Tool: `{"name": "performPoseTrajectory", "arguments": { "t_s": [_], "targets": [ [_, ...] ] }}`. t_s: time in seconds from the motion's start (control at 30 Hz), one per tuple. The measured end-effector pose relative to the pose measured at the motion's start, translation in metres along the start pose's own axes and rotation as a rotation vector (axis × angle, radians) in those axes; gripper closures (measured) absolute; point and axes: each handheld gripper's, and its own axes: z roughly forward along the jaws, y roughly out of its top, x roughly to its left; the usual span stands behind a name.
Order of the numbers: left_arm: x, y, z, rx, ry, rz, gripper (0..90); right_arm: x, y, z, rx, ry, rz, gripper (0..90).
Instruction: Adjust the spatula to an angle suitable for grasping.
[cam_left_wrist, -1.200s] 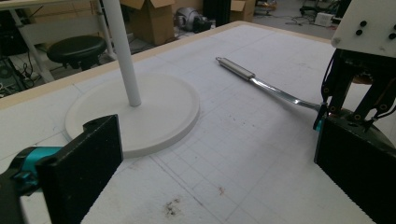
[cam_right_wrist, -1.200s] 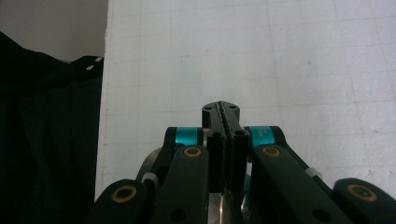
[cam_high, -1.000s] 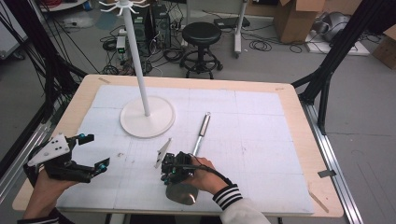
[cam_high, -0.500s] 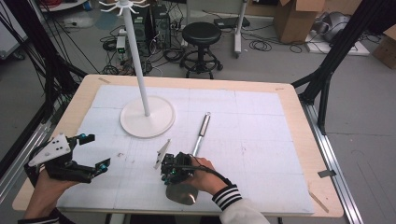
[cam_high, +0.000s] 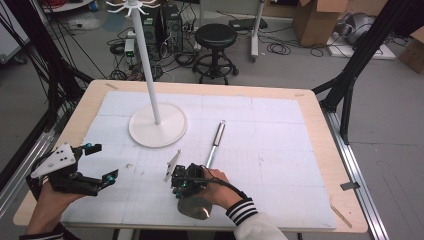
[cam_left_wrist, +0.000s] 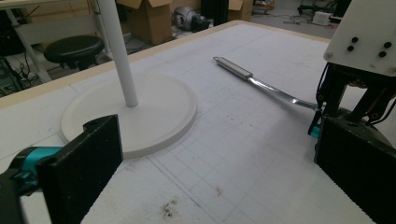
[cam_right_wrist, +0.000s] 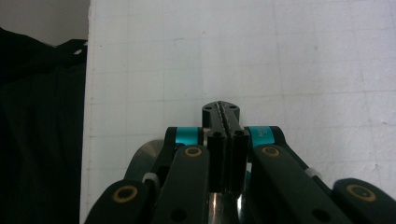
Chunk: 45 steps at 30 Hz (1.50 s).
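One long shiny metal ladle (cam_high: 214, 145) lies flat on the white gridded surface (cam_high: 280, 150). Its grey handle points away toward the far edge, and its round bowl sits near the front edge, under the right tongs (cam_high: 181, 186). The right tongs are pinched tight on the ladle's thin stem, close above the bowl. The left tongs (cam_high: 100, 162) are spread wide apart and hold nothing, well to the left. One white stand with a round flat base (cam_high: 157, 125) and a tall pole is beside the ladle. One small silver metal piece (cam_high: 172, 165) lies by the right tongs.
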Motion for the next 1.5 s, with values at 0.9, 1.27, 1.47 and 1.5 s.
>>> {"name": "performPoseTrajectory", "arguments": {
  "t_s": [0.9, 1.27, 1.47, 1.5],
  "targets": [
    [0.000, -0.001, 0.000, 0.005, -0.002, 0.001, 1.7, 0.000, -0.036, -0.024, 0.079, 0.025, 0.007, 90.0],
    [0.000, -0.002, 0.002, 0.010, -0.003, 0.000, 1.7, 0.002, -0.055, -0.034, 0.077, 0.025, 0.034, 90.0],
    [0.000, -0.002, 0.003, 0.011, -0.004, -0.001, 1.7, 0.002, -0.064, -0.040, 0.098, 0.034, 0.034, 90.0],
    [0.000, -0.002, 0.003, 0.011, -0.003, -0.001, 1.7, 0.002, -0.065, -0.040, 0.098, 0.033, 0.033, 90.0]
  ]
}}
